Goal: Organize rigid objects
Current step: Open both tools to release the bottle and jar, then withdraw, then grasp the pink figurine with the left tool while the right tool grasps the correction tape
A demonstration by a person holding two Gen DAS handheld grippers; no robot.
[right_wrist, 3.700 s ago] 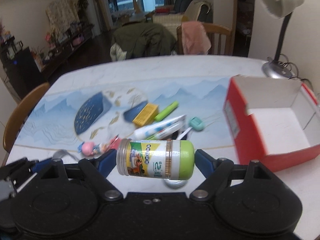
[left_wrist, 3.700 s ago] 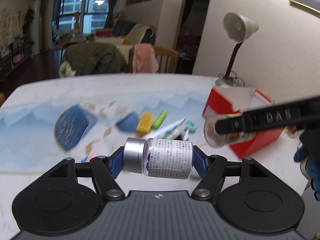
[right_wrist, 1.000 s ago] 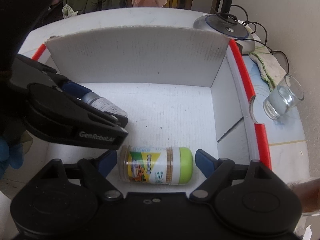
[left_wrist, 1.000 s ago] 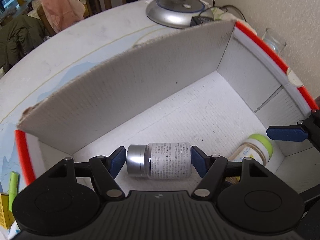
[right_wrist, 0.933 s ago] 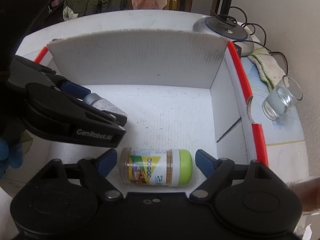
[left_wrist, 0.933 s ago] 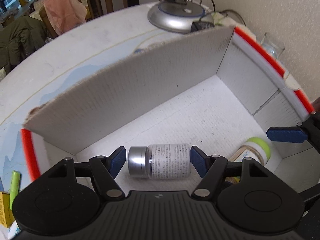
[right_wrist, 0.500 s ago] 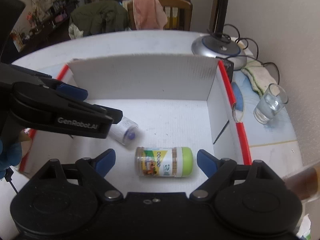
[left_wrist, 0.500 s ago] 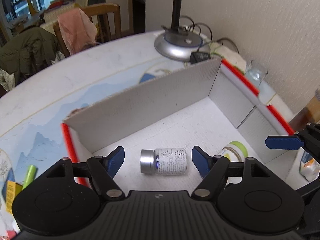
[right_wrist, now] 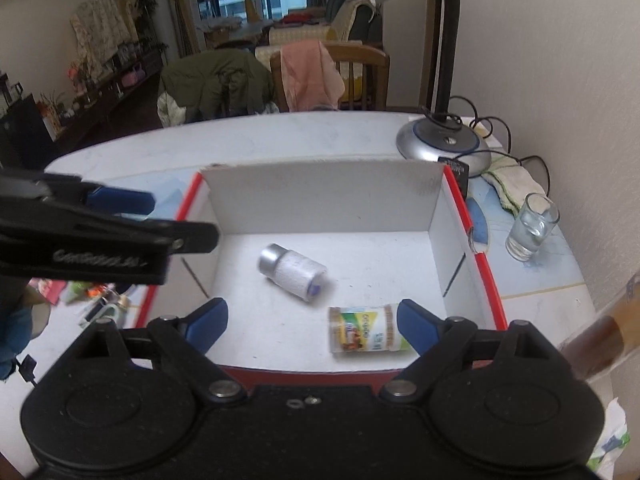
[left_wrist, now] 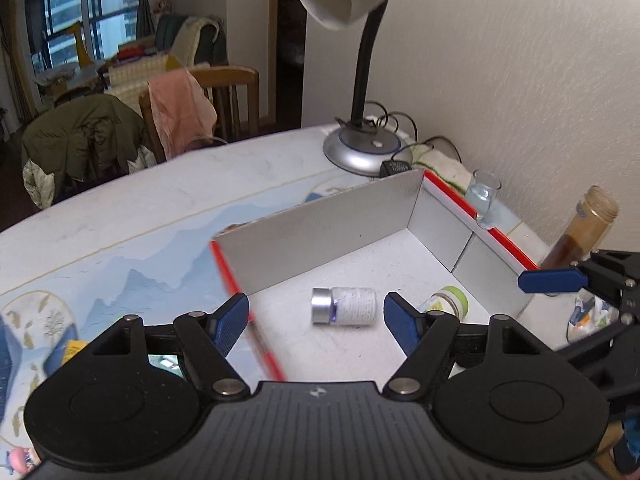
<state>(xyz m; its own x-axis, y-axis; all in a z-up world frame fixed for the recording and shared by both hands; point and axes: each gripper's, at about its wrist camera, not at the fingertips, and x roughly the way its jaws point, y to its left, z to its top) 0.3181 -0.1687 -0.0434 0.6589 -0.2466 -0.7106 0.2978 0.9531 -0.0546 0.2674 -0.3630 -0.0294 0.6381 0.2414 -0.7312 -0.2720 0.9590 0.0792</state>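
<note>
A red box with a white inside (left_wrist: 360, 220) (right_wrist: 320, 196) stands on the table. A small bottle with a silver cap and white label (left_wrist: 343, 306) (right_wrist: 291, 266) lies on its side on the box floor. A jar with a green lid and colourful label (left_wrist: 447, 298) (right_wrist: 366, 335) lies beside it. My left gripper (left_wrist: 316, 322) is open and empty, raised above the box's near left part. My right gripper (right_wrist: 313, 324) is open and empty, raised above the box's near edge. The left gripper's body shows at the left in the right wrist view (right_wrist: 100, 240).
A desk lamp (left_wrist: 360, 152) (right_wrist: 444, 144) stands behind the box. A glass of water (left_wrist: 485, 198) (right_wrist: 530, 226) and a brown bottle (left_wrist: 580, 232) stand to the box's right by the wall. Small items (left_wrist: 68, 354) lie left of the box. Chairs (right_wrist: 332, 76) stand beyond the table.
Both grippers have let go of their bottles, opened wide and pulled up and back from the box. The bottle and the jar now lie loose on the box floor.
</note>
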